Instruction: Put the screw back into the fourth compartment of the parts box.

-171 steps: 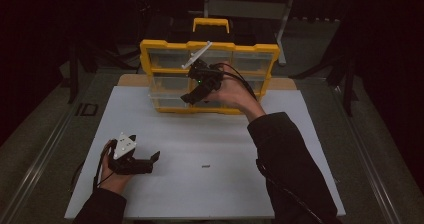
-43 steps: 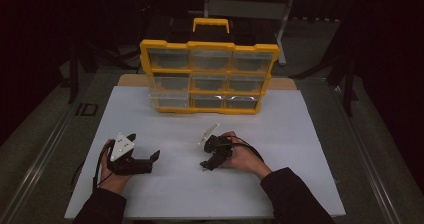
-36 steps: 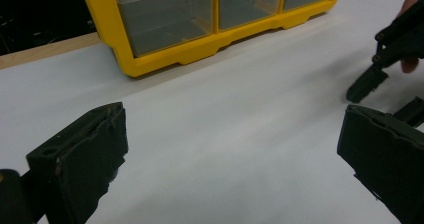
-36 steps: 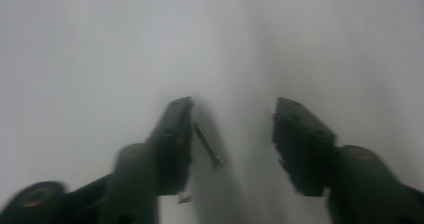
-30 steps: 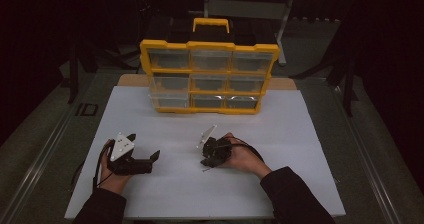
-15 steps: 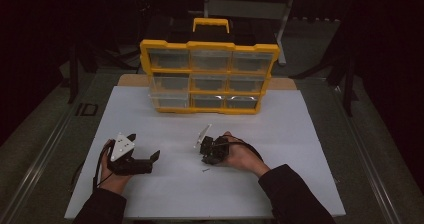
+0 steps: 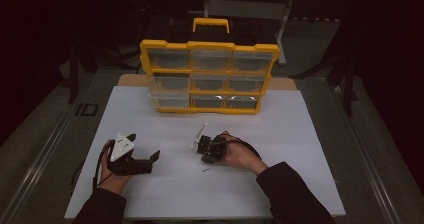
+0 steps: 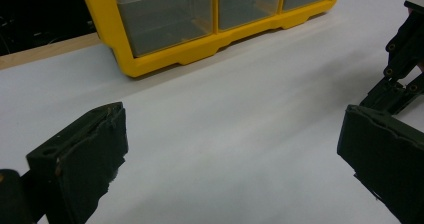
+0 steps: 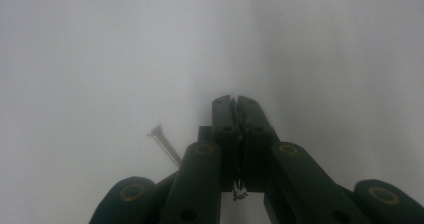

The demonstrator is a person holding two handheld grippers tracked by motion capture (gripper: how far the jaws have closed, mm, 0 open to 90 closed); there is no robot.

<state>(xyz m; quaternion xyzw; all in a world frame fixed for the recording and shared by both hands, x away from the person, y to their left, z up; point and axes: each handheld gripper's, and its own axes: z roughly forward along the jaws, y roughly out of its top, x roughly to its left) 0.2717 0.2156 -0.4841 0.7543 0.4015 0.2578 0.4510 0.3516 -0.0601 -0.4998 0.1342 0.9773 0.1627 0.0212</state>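
Note:
A small screw [image 7: 205, 170] [image 9: 164, 145] lies loose on the white table sheet [image 7: 300, 149], just to the left of my right gripper's jaws in the right gripper view. My right gripper [image 7: 204, 156] [image 9: 235, 101] points down at the sheet; its jaws have just been closing and now meet, pads together, beside the screw. A tiny metallic bit shows in the slit behind the pads; I cannot tell what it is. My left gripper [image 7: 145, 146] [image 8: 230, 149] rests on the sheet at the front left, open wide with nothing between its jaws.
A yellow organizer [image 7: 209, 78] [image 8: 210, 49] with clear drawers, all pushed in, stands upright at the back of the sheet. A wooden board edge [image 7: 131, 80] lies behind it. Dark floor and stands surround the table.
The right gripper came back from the organizer's drawers to the sheet, then edged slightly left over the last second and lowered toward the screw. The left gripper has stayed put.

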